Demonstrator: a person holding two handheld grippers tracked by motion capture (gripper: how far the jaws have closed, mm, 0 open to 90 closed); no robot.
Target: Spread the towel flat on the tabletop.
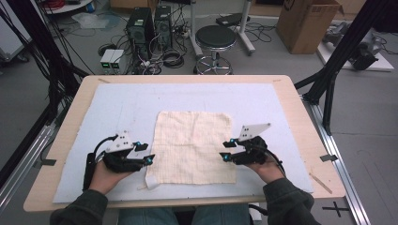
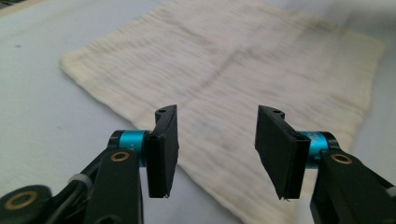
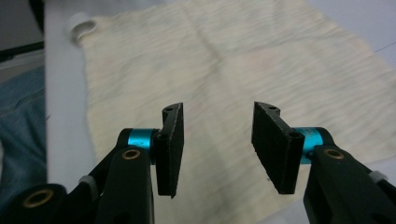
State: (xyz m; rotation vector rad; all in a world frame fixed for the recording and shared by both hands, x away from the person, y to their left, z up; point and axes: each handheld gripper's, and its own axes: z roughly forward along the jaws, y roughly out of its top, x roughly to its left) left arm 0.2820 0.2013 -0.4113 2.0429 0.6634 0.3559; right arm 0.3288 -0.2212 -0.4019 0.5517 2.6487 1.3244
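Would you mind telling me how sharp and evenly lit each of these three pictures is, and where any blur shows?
High view: even, soft light, faint shadows, the cloth and both grippers, left and right, reasonably sharp. Left gripper view: the open jaws are crisp, while the cloth behind them is smeared and soft, its weave barely readable. Right gripper view: jaws sharp again, the cloth slightly soft and its far edges blurred.

The cloth (image 1: 194, 146) is cream with thin lines that cross to make small squares. It lies on a pale blue mat (image 1: 117, 101) on a light wood table (image 1: 300, 110). Both grippers are black with bright blue rings and grey plates: left gripper (image 1: 144, 153), right gripper (image 1: 226, 149).
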